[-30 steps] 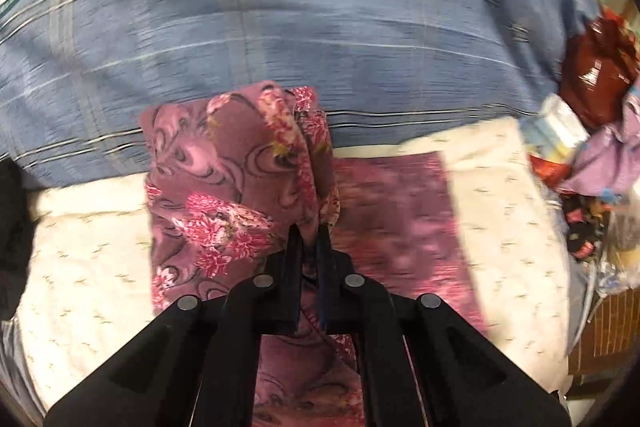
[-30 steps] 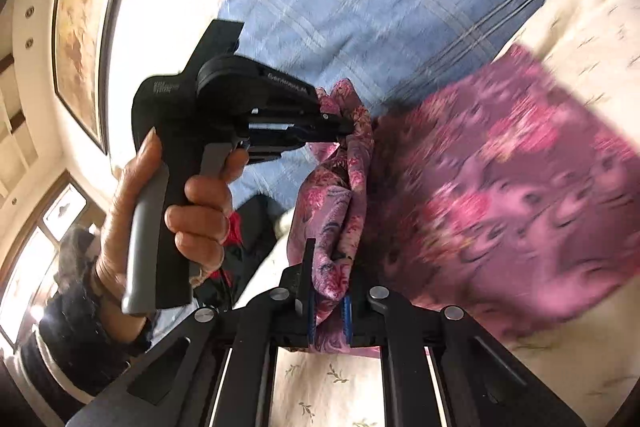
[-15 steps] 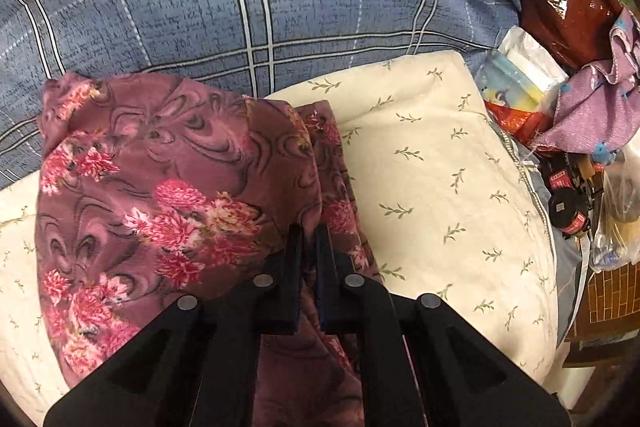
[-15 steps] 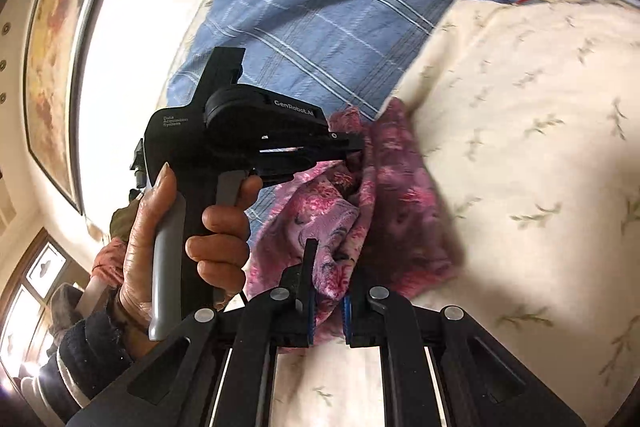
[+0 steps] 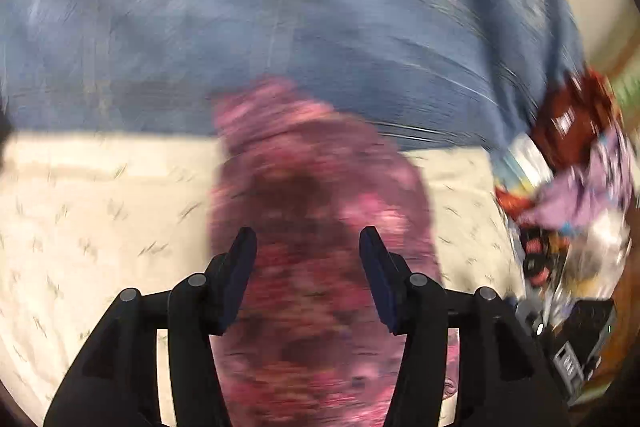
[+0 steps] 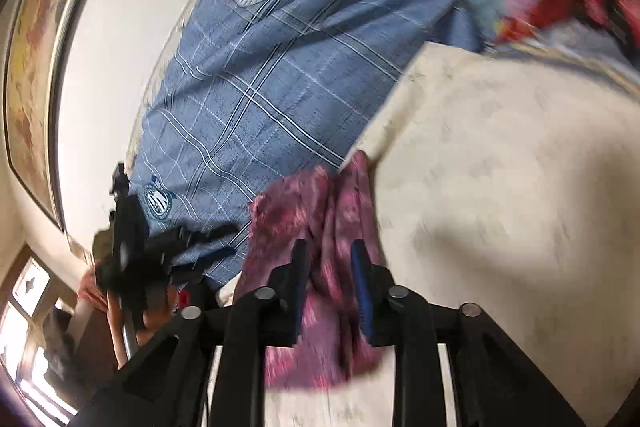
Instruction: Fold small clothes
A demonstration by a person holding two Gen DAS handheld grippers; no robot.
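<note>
Left wrist view is smeared by motion, yet the left gripper (image 5: 307, 239) plainly has its jaws apart, having just been opening, with the purple floral garment (image 5: 320, 211) lying below and between them, not pinched. It lies as a narrow folded strip on the cream sprigged pillow (image 5: 100, 211), its far end reaching onto the blue checked sheet (image 5: 280, 7). Right wrist view shows the right gripper (image 6: 330, 251) also just opening — bunched cloth sits between the jaws, but the pads look clear of it. I judge one fold laid down and released; smoothing, and perhaps a further fold, seem left. Only the left view shows the whole strip and the clutter of bags (image 5: 572, 163) at the bed's side. Only the right view shows the left gripper's handle in the person's hand (image 6: 154, 311) and a framed picture (image 6: 36, 67).
</note>
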